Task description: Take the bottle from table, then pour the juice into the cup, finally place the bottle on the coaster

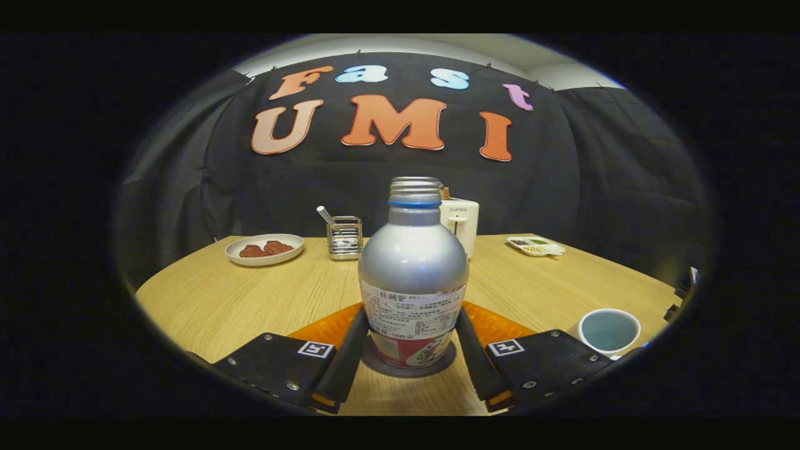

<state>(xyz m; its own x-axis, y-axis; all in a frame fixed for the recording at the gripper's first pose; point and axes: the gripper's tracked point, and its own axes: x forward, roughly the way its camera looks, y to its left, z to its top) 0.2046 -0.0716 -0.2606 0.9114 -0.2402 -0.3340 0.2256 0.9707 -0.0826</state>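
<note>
A silver bottle (412, 262) with a blue neck ring, no cap and a paper label stands upright on a dark round coaster (409, 373). My gripper (410, 319) has a finger on each side of the bottle's lower body, and both fingertips (356, 325) press against the label band. The coaster lies on the wooden table (250, 300), just in front of an orange mat (500, 325). To the right of the right finger, a white cup (609, 330) with a pale blue inside stands upright. I cannot tell what is in the cup.
Along the far side of the table stand a white plate (264, 248) with brown food, a wire holder (344, 237) with a utensil, a white appliance (461, 225) behind the bottle, and a small divided dish (535, 245). Black cloth walls close in behind the table.
</note>
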